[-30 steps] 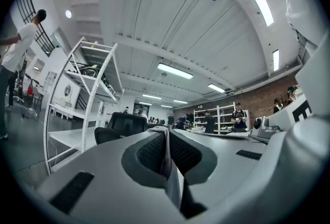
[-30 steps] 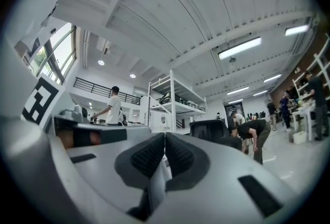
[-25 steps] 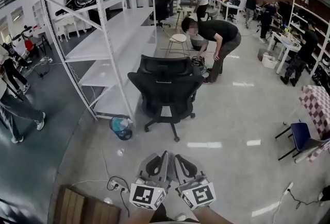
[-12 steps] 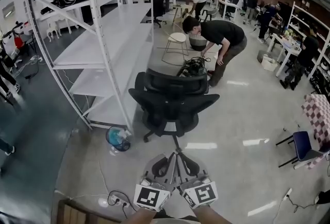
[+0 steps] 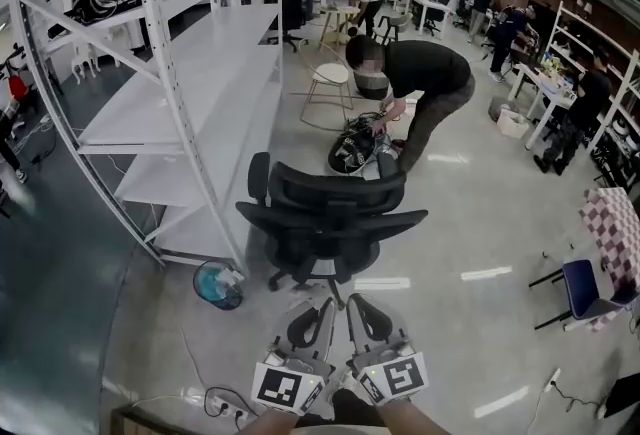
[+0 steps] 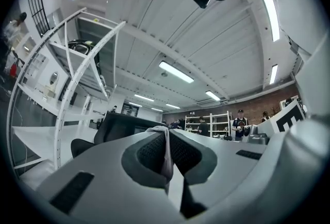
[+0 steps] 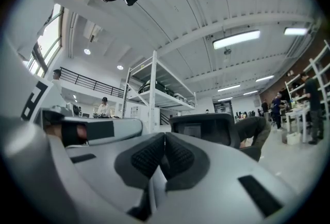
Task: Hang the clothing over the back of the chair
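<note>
left gripper (image 5: 322, 303), right gripper (image 5: 353, 300) nearer chair (image 5: 325, 215)

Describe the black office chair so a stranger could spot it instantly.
Find the tall white shelving rack at the head view's left. At its near end stands the black chair. Unlike the white stool and blue chair, it is all black with wide armrests.
</note>
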